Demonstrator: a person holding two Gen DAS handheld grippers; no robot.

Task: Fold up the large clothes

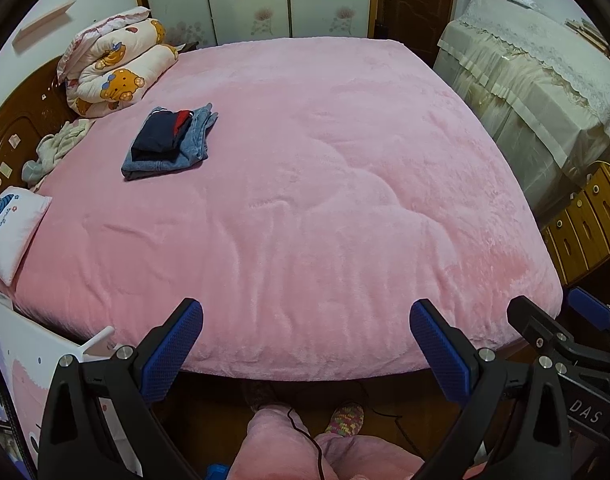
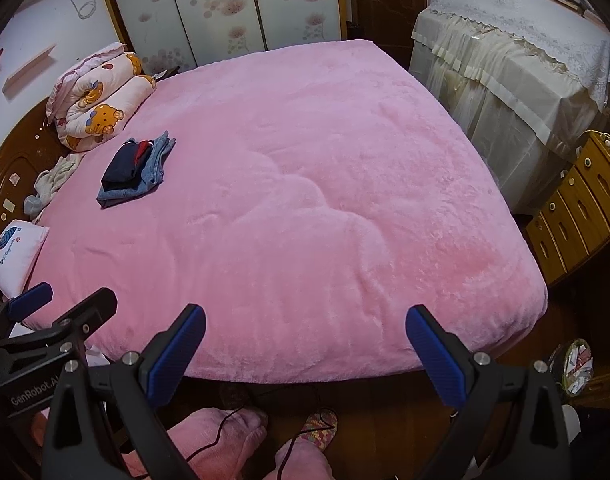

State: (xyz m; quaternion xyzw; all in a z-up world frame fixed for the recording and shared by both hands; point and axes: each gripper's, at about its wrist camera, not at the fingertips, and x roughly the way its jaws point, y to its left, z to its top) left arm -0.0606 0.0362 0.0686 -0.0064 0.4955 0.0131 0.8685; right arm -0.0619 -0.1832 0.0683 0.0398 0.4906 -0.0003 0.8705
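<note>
Denim in the folded stack (image 1: 167, 142) looks heavy/stiff vs soft navy top, so pinch hems/waistband w/ left gripper (image 1: 305, 344) & right gripper (image 2: 305, 344), both spread, empty.

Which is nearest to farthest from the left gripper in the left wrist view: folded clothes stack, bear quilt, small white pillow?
From the left gripper:
1. Small white pillow, left bed edge.
2. Folded clothes stack, mid-bed, left.
3. Bear quilt, far left corner by the headboard.
</note>
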